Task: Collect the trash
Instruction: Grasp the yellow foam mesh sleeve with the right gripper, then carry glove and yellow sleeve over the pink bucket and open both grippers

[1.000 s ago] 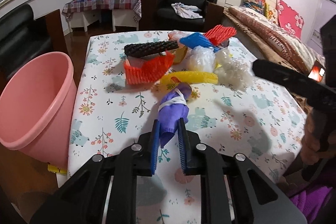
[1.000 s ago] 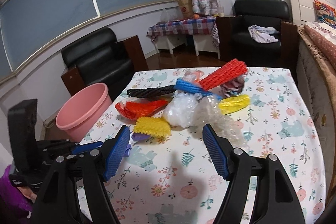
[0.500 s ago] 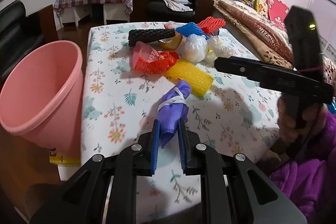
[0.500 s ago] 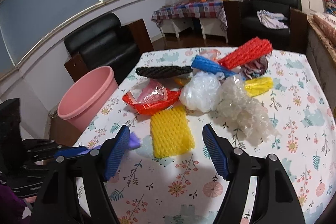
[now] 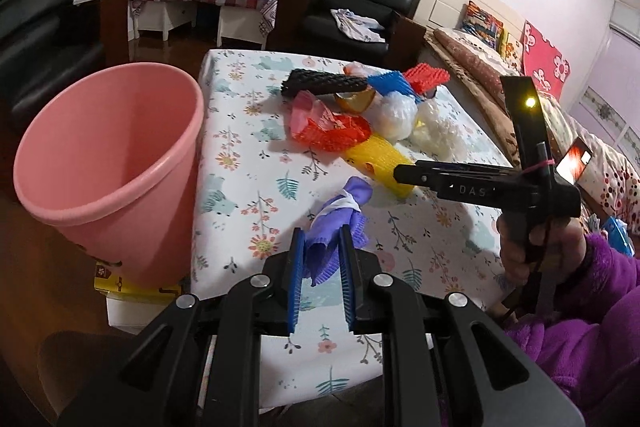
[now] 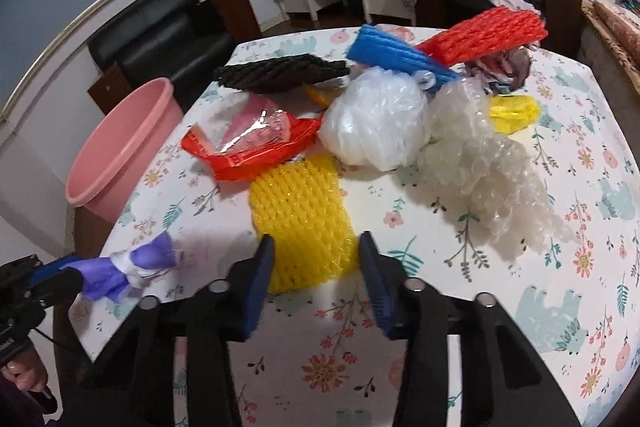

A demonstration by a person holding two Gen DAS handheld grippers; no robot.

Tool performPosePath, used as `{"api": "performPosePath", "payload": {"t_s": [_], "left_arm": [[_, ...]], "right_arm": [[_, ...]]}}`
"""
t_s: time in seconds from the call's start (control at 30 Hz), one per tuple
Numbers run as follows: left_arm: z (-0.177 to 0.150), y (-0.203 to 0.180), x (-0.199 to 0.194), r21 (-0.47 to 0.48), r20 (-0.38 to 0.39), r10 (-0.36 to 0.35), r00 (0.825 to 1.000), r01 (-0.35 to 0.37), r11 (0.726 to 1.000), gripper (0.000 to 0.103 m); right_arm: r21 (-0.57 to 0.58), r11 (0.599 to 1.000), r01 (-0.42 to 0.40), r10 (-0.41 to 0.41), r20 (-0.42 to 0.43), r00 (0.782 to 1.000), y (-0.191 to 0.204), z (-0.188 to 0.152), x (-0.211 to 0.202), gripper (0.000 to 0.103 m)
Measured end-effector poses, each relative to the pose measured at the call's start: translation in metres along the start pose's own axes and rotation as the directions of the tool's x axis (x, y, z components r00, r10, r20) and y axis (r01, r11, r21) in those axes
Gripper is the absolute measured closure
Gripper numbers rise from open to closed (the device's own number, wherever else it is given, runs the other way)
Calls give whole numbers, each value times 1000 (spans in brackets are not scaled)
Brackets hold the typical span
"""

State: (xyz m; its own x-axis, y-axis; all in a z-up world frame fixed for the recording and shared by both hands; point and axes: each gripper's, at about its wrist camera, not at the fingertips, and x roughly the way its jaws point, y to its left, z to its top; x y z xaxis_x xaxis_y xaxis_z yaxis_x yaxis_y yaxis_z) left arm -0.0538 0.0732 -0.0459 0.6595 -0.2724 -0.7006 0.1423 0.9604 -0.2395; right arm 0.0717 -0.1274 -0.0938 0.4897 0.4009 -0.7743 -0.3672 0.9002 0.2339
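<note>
My left gripper (image 5: pixel 322 239) is shut on a crumpled purple glove (image 5: pixel 340 211), held above the table's near left corner beside the pink bucket (image 5: pixel 132 247). In the right wrist view that glove (image 6: pixel 132 267) shows at the lower left, with the bucket (image 6: pixel 128 123) beyond the table's left edge. My right gripper (image 6: pixel 316 243) is low over the yellow foam net (image 6: pixel 300 203). Its jaws are closing, with the net's near end between them, and the net does not look squeezed. The left wrist view shows the right gripper (image 5: pixel 400 173) from the side, over the same net (image 5: pixel 376 163).
Further back on the floral table (image 6: pixel 440 307) lies a heap: red mesh bag (image 6: pixel 256 155), black foam net (image 6: pixel 280 75), blue foam (image 6: pixel 400 59), red foam net (image 6: pixel 488 35), white plastic bag (image 6: pixel 376 123), bubble wrap (image 6: pixel 480 179). Black armchairs stand behind, a bed on the right.
The left gripper has carried the purple glove leftward, closer to the bucket. The right gripper has come down onto the yellow net, and its jaws have narrowed around it.
</note>
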Motion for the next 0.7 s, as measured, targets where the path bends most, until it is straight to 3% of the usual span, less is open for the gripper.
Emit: {"api": "performPosePath", "payload": {"t_s": [0.07, 0.17, 0.7], "left_arm": [[0, 2, -4, -5, 10, 4, 1000, -4, 1000, 86], [1, 2, -9, -14, 27, 18, 999, -17, 1000, 88], [10, 1, -47, -71, 141, 51, 989, -41, 997, 93]], "right_arm": [[3, 1000, -11, 11, 1, 1000, 0, -1, 0, 82], [-2, 1000, -4, 4, 15, 1000, -1, -5, -9, 95], [-96, 995, -22, 39, 179, 983, 16, -9, -97, 95]]}}
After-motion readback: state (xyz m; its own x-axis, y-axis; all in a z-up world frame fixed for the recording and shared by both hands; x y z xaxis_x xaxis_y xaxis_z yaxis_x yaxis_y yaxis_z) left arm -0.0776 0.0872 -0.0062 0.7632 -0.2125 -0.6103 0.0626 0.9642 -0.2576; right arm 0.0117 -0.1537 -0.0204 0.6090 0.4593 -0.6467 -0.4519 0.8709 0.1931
